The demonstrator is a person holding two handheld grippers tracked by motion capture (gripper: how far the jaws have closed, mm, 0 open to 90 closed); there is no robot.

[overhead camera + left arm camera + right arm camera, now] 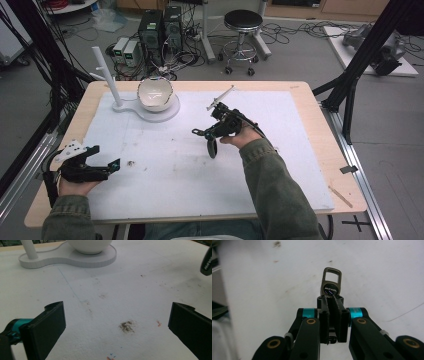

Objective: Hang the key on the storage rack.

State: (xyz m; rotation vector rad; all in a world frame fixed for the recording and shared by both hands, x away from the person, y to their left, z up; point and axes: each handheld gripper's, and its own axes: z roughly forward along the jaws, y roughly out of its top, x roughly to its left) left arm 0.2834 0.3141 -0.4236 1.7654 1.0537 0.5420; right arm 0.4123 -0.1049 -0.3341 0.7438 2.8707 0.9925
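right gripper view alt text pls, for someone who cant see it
The right gripper, seen along its two black jaws, is shut on a small dark metal key fob with a rectangular loop at its far end and a round logo badge. Beneath it lies a white foam mat with a few faint stains.

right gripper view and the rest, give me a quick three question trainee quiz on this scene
1. True or false: the right gripper is shut on the metal key fob.
2. How do the left gripper's jaws stand? A) wide apart with nothing between them B) clamped on the bowl C) gripping the post
3. What sits on the white stand beside its post?

Key: 1 true; 2 A; 3 a white bowl.
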